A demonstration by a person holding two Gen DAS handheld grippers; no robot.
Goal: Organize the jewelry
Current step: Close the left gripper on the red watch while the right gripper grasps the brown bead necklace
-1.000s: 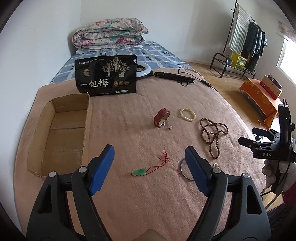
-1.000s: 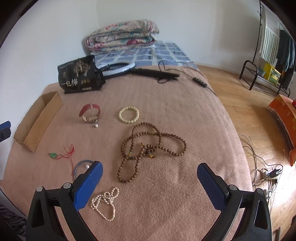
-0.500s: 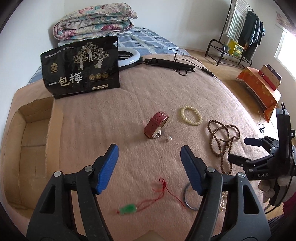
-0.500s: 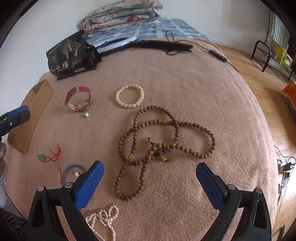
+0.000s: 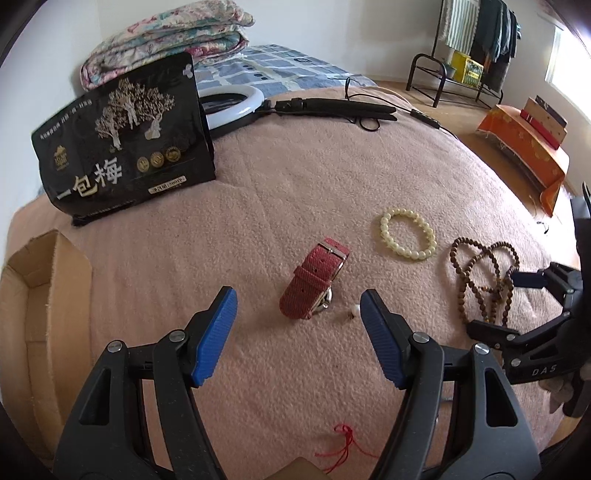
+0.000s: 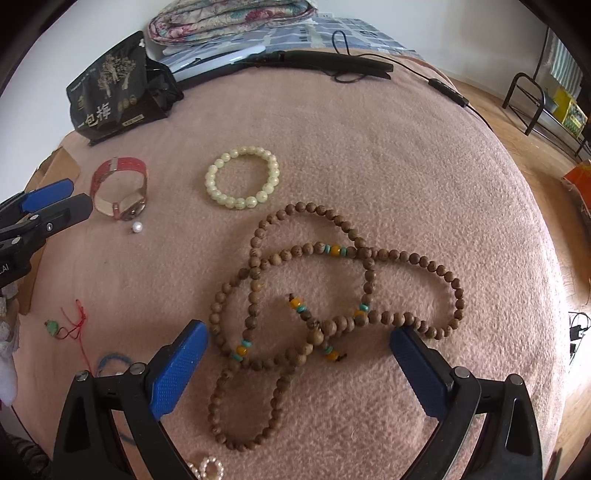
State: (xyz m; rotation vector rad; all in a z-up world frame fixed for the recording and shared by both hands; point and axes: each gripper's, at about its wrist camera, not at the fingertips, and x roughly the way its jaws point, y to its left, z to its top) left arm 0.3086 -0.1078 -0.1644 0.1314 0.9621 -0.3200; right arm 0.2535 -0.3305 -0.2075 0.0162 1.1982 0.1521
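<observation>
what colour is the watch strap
Red, a woven-looking watch strap with a paler inner side; the left wrist view shows it best.

I am working over a wide pink fleece blanket (image 5: 295, 206) covering a bed. White walls (image 5: 332, 33) are meeting in the corner behind a folded floral quilt (image 5: 170, 40) lying on a blue checked sheet (image 5: 280, 70). Daylight is streaming through a bright window (image 5: 565, 51) at right, near a black metal clothes rack (image 5: 465, 48) standing on a wooden floor (image 5: 480, 136).
</observation>
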